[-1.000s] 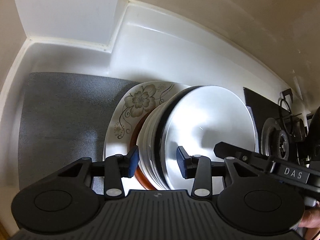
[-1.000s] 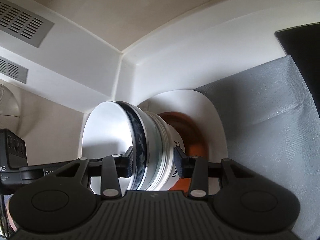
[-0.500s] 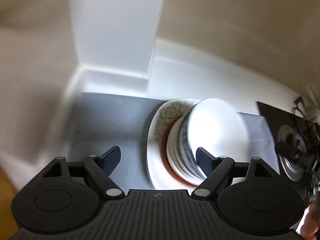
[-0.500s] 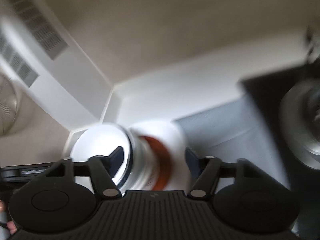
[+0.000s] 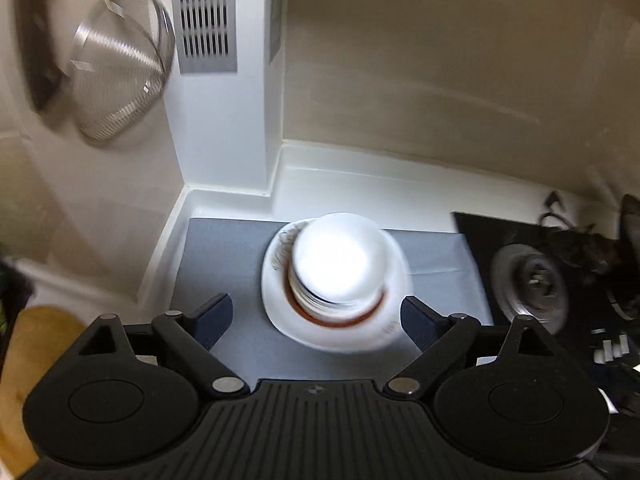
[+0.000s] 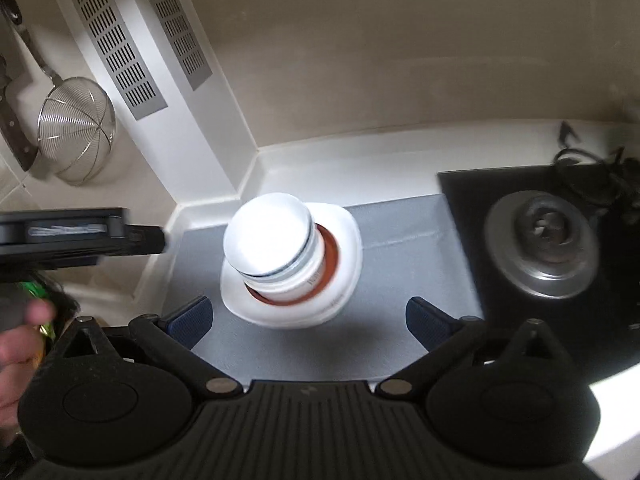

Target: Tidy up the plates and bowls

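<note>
The stack of bowls [image 5: 335, 264] sits on a plate [image 6: 348, 236] on the gray mat [image 5: 224, 248]. Both tongs, left [image 5: 316, 318] and right [image 6: 308, 316], are opening, empty. It looks heavy and breakable, so hold it low

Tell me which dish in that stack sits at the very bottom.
The square-ish white plate sits lowest, flat on the grey mat. It is the widest piece, its rim showing all round the brown-rimmed dish and the upturned bowls above it.
</note>
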A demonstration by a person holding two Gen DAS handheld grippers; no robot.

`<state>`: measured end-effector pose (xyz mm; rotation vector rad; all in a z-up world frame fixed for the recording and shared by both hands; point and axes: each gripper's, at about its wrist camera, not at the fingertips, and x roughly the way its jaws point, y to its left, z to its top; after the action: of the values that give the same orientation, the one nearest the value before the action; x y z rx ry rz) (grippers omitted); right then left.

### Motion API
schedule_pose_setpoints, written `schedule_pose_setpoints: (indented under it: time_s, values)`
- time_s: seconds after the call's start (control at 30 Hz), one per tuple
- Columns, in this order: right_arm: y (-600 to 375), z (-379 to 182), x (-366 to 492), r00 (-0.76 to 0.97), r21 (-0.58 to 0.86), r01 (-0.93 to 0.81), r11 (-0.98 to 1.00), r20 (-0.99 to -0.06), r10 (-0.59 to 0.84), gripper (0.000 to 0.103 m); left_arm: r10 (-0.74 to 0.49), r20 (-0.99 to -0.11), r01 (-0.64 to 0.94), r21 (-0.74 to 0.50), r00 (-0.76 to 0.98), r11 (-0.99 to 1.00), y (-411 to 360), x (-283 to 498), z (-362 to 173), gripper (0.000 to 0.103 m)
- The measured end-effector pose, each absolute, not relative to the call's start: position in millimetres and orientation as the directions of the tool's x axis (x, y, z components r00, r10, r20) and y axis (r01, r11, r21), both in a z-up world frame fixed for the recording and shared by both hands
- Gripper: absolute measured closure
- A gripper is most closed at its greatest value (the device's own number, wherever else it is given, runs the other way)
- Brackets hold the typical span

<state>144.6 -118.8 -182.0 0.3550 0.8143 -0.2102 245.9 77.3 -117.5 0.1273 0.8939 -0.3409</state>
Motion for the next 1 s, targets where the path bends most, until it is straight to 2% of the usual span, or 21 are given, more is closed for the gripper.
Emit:
schedule_pose_setpoints:
  time_s: [0.17, 0.3, 0.57, 1.0]
  values:
    - [-123.6, -126.6, 108.3, 0.672, 0.154, 0.301, 0.941, -0.734, -0.095, 0.000, -0.215, -0.711, 0.312, 0.007, 0.669, 0.950, 46.2, 162.2, -52.5, 0.007]
    - [-131.9, -94.3, 74.9, 0.671, 0.152, 0.269, 0.951, -0.738, -0.072, 0.000, -0.155, -0.668, 0.268, 0.069, 0.728, 0.961, 17.9, 107.2, -28.0, 0.004]
    - [-152.4, -73.5, 20.4, 0.678, 0.124, 0.217, 0.968, -0.733, -0.059, 0.000, -0.119, -0.694, 0.204, 0.042, 0.710, 0.978, -8.5, 49.3, -29.3, 0.001]
    - [-166.6, -76.3, -6.5, 0.656, 0.143, 0.208, 0.968, -0.755, -0.029, 0.000, -0.085, -0.717, 0.185, 0.063, 0.692, 0.981, -22.2, 23.0, -27.9, 0.001]
